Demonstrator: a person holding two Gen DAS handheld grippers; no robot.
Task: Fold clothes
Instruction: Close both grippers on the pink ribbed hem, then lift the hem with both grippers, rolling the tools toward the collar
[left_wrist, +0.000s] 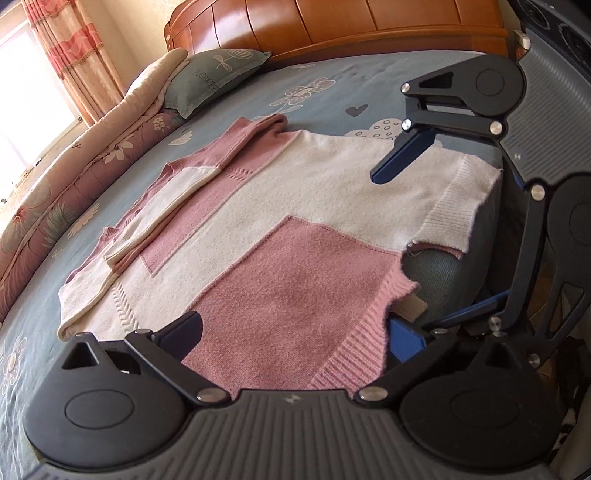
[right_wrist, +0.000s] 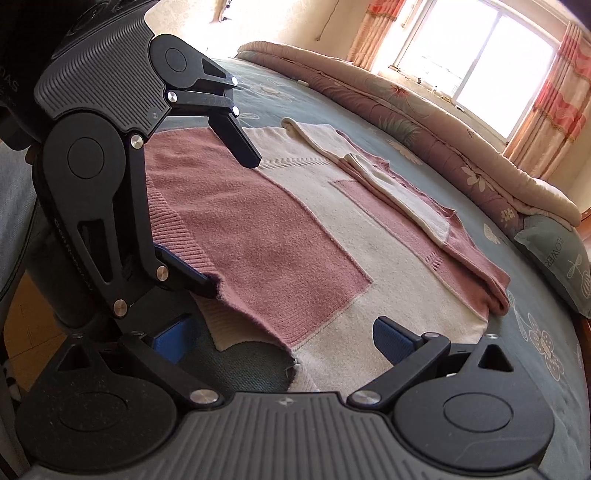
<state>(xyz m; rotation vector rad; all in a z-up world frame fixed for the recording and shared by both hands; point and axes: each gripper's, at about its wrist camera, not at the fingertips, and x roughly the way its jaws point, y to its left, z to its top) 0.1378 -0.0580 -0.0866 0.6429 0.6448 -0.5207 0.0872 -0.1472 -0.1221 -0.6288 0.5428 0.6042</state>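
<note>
Sweater (left_wrist: 280, 229) in pink and white lies flat on the bed (left_wrist: 332, 85), hem at the near edge. Left gripper (left_wrist: 295, 332) and right gripper (right_wrist: 280, 336) are both wide open over the hem, holding nothing.

The left gripper (left_wrist: 295, 332) is held low with its jaws spread wide, one dark finger (left_wrist: 184, 334) to the left and a blue pad (left_wrist: 406, 341) to the right. The right gripper (right_wrist: 284, 339) is likewise held wide open, its blue pads (right_wrist: 393, 338) set far apart. Both are seen side by side, angled toward each other.
</note>
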